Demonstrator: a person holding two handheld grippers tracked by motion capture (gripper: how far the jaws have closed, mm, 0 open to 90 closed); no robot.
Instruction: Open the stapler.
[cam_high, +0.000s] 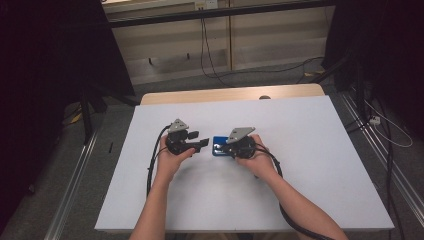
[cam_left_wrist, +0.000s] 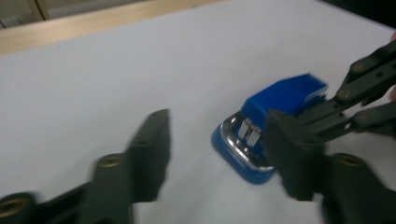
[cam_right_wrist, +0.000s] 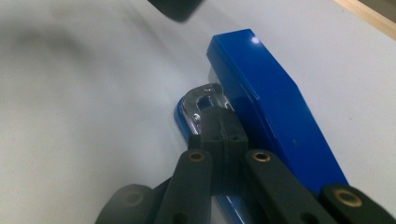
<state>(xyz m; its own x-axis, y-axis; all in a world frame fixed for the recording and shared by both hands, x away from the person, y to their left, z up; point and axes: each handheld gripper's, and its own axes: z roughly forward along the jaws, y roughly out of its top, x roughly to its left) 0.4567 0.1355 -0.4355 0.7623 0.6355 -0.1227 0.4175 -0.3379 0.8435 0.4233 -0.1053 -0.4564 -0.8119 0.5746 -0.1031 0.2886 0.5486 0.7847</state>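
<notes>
Motion-blurred left hand-held gripper (cam_left_wrist: 217, 154) perhaps hides the stapler (cam_left_wrist: 275, 107) partly

High view: set above the near edge of the white table (cam_high: 310, 150), facing forward and down, far enough to take in the whole top and the floor beyond. Left gripper view: low over the table, very near, looking rightward along its own jaws toward the blue stapler (cam_left_wrist: 275, 121). Right gripper view: closer again, just above the same stapler (cam_right_wrist: 275, 116), facing leftward. Shared by all three: the stapler (cam_high: 220, 148) at mid-table and the white surface around it.
</notes>
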